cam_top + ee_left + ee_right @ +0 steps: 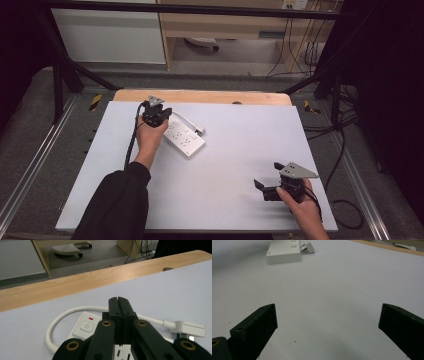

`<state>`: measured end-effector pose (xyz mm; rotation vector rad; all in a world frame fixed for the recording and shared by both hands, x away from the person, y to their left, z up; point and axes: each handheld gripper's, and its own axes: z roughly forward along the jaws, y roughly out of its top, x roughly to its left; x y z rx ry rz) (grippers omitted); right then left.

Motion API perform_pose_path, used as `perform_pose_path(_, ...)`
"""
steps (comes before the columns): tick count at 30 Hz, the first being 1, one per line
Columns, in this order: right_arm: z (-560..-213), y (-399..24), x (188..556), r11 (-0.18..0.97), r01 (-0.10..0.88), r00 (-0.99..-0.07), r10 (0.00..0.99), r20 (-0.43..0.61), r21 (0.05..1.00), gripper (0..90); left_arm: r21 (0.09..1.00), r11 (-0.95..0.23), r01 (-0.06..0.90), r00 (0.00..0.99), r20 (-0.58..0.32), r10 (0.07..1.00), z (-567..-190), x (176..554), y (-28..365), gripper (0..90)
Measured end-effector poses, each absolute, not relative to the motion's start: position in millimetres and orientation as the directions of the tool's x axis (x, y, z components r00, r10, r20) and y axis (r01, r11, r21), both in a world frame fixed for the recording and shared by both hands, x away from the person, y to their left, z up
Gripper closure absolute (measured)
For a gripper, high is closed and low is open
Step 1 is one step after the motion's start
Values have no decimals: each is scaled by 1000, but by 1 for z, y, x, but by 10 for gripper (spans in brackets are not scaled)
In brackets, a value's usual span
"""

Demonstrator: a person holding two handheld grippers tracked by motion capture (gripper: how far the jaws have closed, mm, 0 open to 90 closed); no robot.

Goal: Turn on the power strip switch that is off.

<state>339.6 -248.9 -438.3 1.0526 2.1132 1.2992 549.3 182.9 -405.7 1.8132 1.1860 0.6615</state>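
A white power strip (pixel 185 139) lies on the white table (pixel 225 165), left of centre. Its white cable (pixel 75 311) loops round the switch end, and the plug (pixel 190 328) rests on the table beside it. My left gripper (pixel 157 116) hovers over the strip's switch end (pixel 86 326). In the left gripper view its black jaws (pixel 118 300) are pressed together with nothing between them. My right gripper (pixel 266 174) sits low at the front right of the table, pointing left. Its jaws (pixel 329 312) stand wide open over bare table, with the strip (pixel 284 251) far ahead.
A wooden strip (pixel 200 96) runs along the table's far edge. Black frame posts (pixel 60 85) stand at the back corners. Cables (pixel 345 145) trail on the floor at the right. A wheeled base (pixel 66 249) sits on the floor beyond the table.
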Motion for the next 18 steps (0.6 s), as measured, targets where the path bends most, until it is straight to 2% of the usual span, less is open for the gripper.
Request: perform_pose_path(18, -438, -251, 340, 268, 376, -610, 792, 20, 887, 25, 835, -201, 512, 418, -39, 907, -419, 556, 181, 900)
